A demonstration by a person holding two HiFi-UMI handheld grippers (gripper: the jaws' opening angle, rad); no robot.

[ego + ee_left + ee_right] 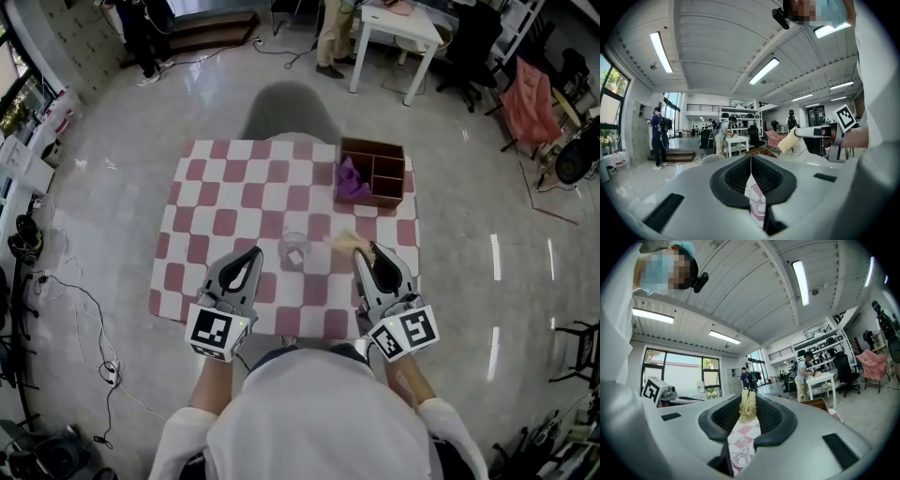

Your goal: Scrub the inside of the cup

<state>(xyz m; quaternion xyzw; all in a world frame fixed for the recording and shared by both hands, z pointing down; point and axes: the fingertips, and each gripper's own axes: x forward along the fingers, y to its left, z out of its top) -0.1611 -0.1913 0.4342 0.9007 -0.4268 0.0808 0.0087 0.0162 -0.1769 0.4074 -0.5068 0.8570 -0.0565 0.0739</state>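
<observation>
While cup (294,251) stood unheld, scrubbing could tip it.
Empty left hand-held gripper (251,253) was shut; right hand-held gripper (368,250) pinched scrubber (349,242).

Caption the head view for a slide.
Right gripper holds a scrubber beside a clear cup on the checkered table; left gripper shut, empty.

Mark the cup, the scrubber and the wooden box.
cup (294,251): head view, middle of its clear body.
scrubber (747,404): right gripper view, its pale fibre tuft.
wooden box (382,201): head view, its near wall.
</observation>
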